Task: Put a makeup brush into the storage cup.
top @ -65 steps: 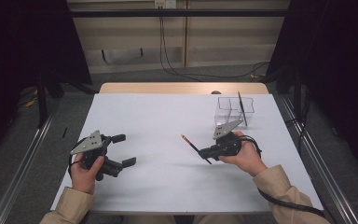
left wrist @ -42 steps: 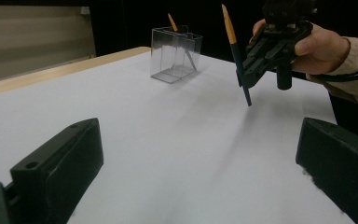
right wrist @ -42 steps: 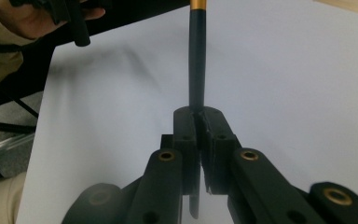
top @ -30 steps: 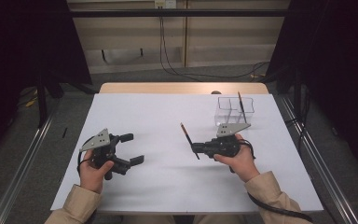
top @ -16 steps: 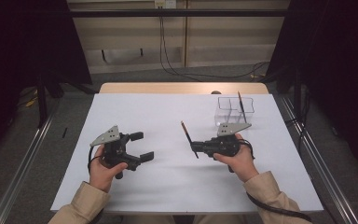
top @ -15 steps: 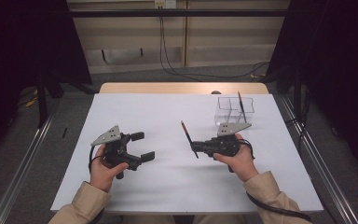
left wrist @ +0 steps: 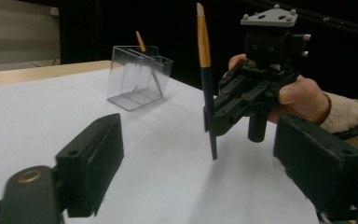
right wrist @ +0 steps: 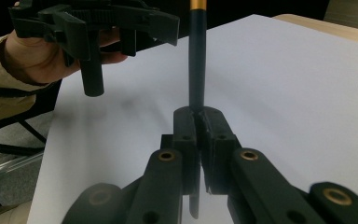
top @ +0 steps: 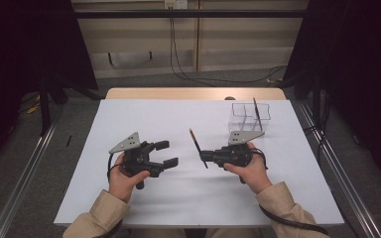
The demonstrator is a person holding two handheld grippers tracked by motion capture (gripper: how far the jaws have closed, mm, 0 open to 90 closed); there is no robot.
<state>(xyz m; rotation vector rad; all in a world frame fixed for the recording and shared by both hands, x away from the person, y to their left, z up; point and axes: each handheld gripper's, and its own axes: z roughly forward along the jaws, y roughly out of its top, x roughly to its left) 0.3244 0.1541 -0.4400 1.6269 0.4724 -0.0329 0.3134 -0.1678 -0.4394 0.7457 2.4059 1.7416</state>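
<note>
Comparing with the earliest picture, the left gripper [top: 164,153] is now found nearer the middle of the white table [top: 129,119], turned toward the right gripper [top: 204,156], which has shifted a little toward the person's side. The pencil [top: 197,147], then lying low and slanted, is now held nearly upright above the sheet.

Two grippers are counted, one in each hand. The left one is spread wide with nothing between its jaws, as is seen in the left gripper view. The right one is clenched on the dark lower shaft of the pencil, whose yellow upper part rises above the jaws.

Two pencils are counted: the one gripped, and a second pencil [top: 257,113] leaning inside the clear holder [top: 248,119]. One holder is counted, standing at the far right of the table, well apart from both grippers.
</note>
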